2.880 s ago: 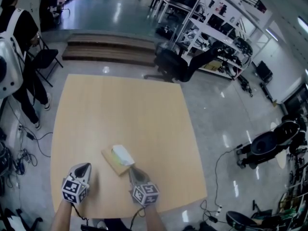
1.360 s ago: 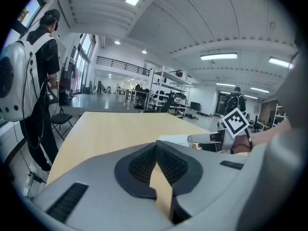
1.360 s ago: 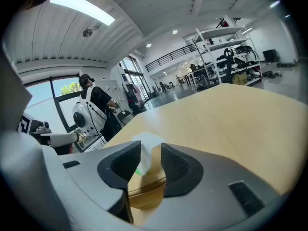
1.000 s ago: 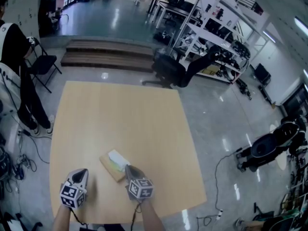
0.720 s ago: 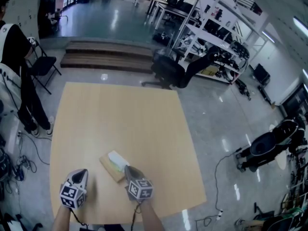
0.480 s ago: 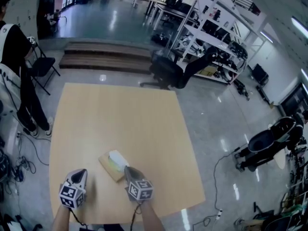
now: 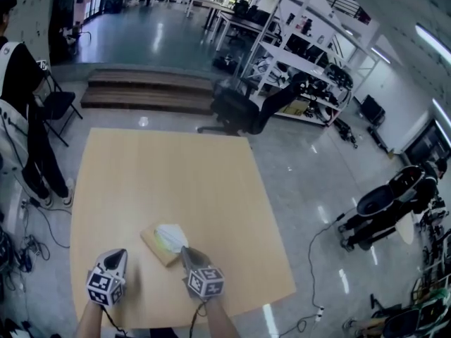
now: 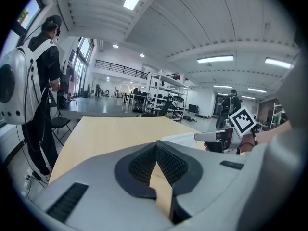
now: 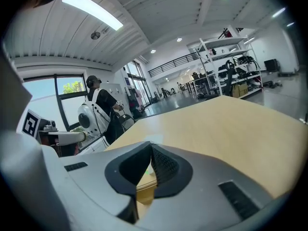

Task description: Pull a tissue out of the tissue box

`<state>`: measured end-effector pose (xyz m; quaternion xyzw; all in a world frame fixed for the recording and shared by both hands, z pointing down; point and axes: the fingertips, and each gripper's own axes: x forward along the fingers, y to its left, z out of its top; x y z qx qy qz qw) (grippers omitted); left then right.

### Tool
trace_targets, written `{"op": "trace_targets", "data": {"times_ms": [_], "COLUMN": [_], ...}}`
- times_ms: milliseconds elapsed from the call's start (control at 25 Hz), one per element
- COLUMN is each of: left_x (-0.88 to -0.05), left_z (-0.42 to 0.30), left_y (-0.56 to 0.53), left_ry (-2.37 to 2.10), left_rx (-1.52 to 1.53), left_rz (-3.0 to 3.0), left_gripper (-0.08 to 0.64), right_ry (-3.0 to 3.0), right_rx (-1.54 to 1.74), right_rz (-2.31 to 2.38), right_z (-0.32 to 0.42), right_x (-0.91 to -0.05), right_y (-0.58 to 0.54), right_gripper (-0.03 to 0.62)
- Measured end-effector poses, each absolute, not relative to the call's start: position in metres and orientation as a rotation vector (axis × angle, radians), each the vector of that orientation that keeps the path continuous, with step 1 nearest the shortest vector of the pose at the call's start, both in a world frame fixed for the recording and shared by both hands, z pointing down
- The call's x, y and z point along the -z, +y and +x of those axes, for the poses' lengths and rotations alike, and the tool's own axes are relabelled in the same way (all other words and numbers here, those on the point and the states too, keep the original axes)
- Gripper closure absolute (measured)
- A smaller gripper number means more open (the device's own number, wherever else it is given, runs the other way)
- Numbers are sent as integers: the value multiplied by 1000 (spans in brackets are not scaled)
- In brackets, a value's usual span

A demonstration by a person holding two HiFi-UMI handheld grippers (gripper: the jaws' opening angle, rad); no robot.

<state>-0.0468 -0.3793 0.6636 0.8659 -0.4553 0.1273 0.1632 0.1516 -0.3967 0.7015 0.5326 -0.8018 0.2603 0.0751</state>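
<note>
- Two sets of fingers were over the near part of the bench [image 7: 162,167], one on either side of the tissue box [image 7: 152,241]. The box lay flat and skewed close to that edge.
- My right fingers [image 7: 184,251] were closed, with their tips at the box's near right side, pinching the tissue [image 7: 171,235]. In the right gripper view a pale sliver showed between the pads just below where they met.
- The tissue stood up out of the box's slot in a loose white bunch and leaned toward my right fingertips. As far as I could judge, its lower part was not yet free of the box.
- I held the right fingers slanted forward and down, I think so the pull would run up and back from the slot instead of dragging sideways against the cardboard.
- My left fingers [image 7: 121,254] were closed on nothing, with only bare bench showing past them. They hung just left of the box, apart from it.
- That left the box unpinned, and being light it could rise with the sheet. The left fingers were near enough to press it down if needed.
</note>
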Motion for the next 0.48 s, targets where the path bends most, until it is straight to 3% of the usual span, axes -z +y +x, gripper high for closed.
{"op": "trace_targets", "data": {"times_ms": [480], "left_x": [-647], "left_z": [-38], "left_y": [-368], "left_ry": [-1289], "left_rx": [-330], "left_rz": [2522], "left_gripper": [552], "right_ry": [-2426], "right_rx": [-727], "right_rz": [1635], "right_z": [159], "right_x": [-681], "right_y": [-375], "right_gripper": [586]}}
